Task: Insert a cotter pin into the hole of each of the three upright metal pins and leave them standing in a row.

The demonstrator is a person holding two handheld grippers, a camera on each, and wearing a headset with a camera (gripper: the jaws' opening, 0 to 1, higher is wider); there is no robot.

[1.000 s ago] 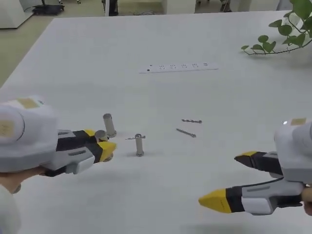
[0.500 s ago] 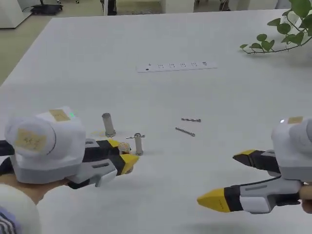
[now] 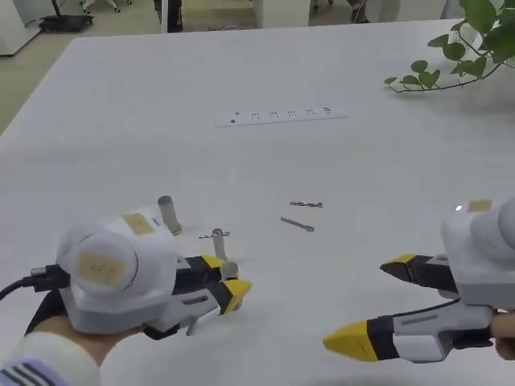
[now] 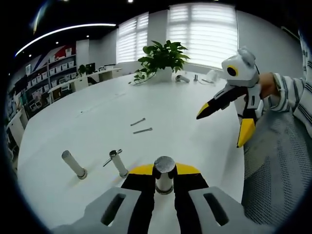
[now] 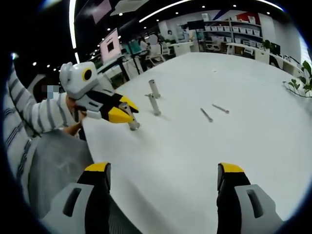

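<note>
My left gripper (image 3: 232, 283) is shut on an upright metal pin (image 4: 164, 174), whose base is at or just above the white table (image 3: 121, 104). Behind it stand two more pins: a plain one (image 3: 167, 214) and one (image 3: 218, 242) with a cotter pin through its top. Two loose cotter pins (image 3: 306, 204) (image 3: 296, 224) lie further right. My right gripper (image 3: 354, 304) hovers open at the near right with nothing between its jaws. The right gripper view shows the held pin (image 5: 130, 119) in the left gripper (image 5: 117, 111), left of the standing pins (image 5: 154, 104).
A white power strip (image 3: 282, 115) lies across the middle of the table. Leaves of a potted plant (image 3: 459, 44) reach in at the far right corner. The person's striped sleeve (image 5: 34, 117) is by the near table edge.
The left gripper, shut on its pin, has moved right and nearer to me, away from the two standing pins. The right gripper has stayed put and open.
</note>
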